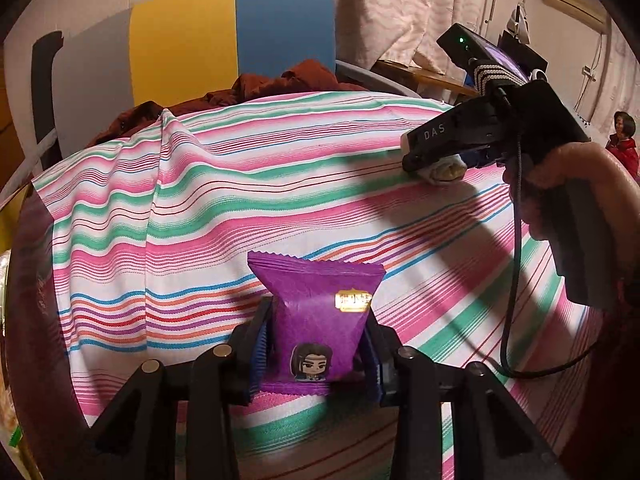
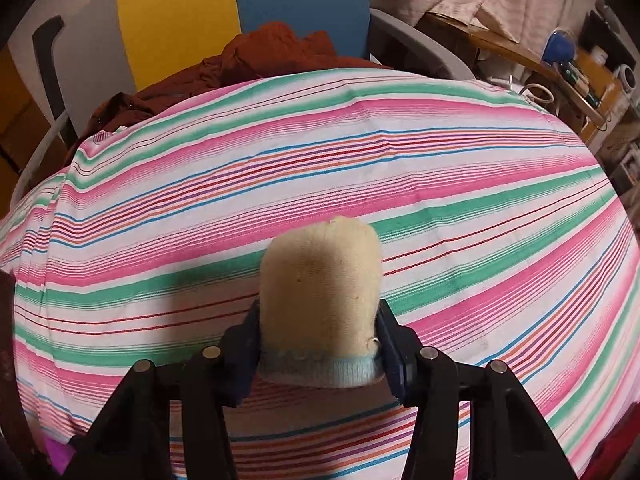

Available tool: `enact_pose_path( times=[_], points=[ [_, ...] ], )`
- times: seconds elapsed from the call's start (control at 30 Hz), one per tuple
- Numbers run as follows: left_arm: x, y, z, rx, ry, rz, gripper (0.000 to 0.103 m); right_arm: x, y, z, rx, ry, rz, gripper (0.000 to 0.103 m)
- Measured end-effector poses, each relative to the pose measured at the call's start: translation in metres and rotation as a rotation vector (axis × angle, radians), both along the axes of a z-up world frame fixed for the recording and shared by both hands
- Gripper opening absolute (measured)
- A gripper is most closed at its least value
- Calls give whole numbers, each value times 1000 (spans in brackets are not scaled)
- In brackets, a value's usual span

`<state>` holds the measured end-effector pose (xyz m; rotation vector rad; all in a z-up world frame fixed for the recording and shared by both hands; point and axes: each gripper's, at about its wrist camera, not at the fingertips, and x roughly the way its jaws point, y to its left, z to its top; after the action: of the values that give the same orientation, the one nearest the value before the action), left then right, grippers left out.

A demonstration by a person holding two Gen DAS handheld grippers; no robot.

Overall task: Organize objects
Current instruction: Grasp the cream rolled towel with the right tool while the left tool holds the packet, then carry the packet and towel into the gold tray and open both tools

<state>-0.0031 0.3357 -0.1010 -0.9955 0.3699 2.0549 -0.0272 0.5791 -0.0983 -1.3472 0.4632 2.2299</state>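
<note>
1. The left gripper (image 1: 316,344) is squeezing a purple snack packet (image 1: 320,316) between its two blue pads. The packet stands upright and has a small cartoon face near the bottom.
2. The packet is just above the striped cloth (image 1: 200,216), near the front edge. I cannot tell if its bottom touches the cloth.
3. The right gripper (image 2: 320,336) is squeezing a rolled cream sock (image 2: 320,280) with a light blue cuff. The cuff end sits between the blue pads and the round cream end sticks out in front.
4. In the left camera, the right gripper (image 1: 430,166) is far off to the right, low over the cloth, with the sock (image 1: 448,171) poking out under it. A hand (image 1: 568,196) holds its black handle.
5. The cloth has pink, green, blue and red stripes and some folds on the left side.
6. Behind the cloth lies a dark red piece of clothing (image 2: 276,48) on a chair (image 2: 416,44) with a yellow and blue back.
</note>
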Motion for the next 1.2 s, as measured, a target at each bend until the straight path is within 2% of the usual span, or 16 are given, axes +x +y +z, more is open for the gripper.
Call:
enact_pose_path(
  times=[0.27, 0.5, 0.6, 0.67, 0.87, 1.07, 1.2],
  points=[
    [-1, 0, 0, 2, 1, 1, 39, 0, -1, -1, -7, 3, 1, 59],
    [2, 2, -1, -17, 25, 3, 40, 1, -2, 4, 6, -3, -12, 51],
    [4, 4, -1, -28, 37, 3, 40, 1, -7, 13, 8, 40, 6, 51],
    [4, 4, 0, -33, 41, 4, 39, 0, -15, 19, -17, 78, 56, 51],
    [5, -2, 8, -59, 18, 32, 33, -8, -49, 21, -17, 94, 217, 51],
    [19, -27, 48, -27, 71, 65, 33, -13, -87, 20, 34, 79, 359, 51],
    [24, -49, 73, -2, 107, 109, 33, -14, -99, 13, 60, 40, 383, 51]
  ],
)
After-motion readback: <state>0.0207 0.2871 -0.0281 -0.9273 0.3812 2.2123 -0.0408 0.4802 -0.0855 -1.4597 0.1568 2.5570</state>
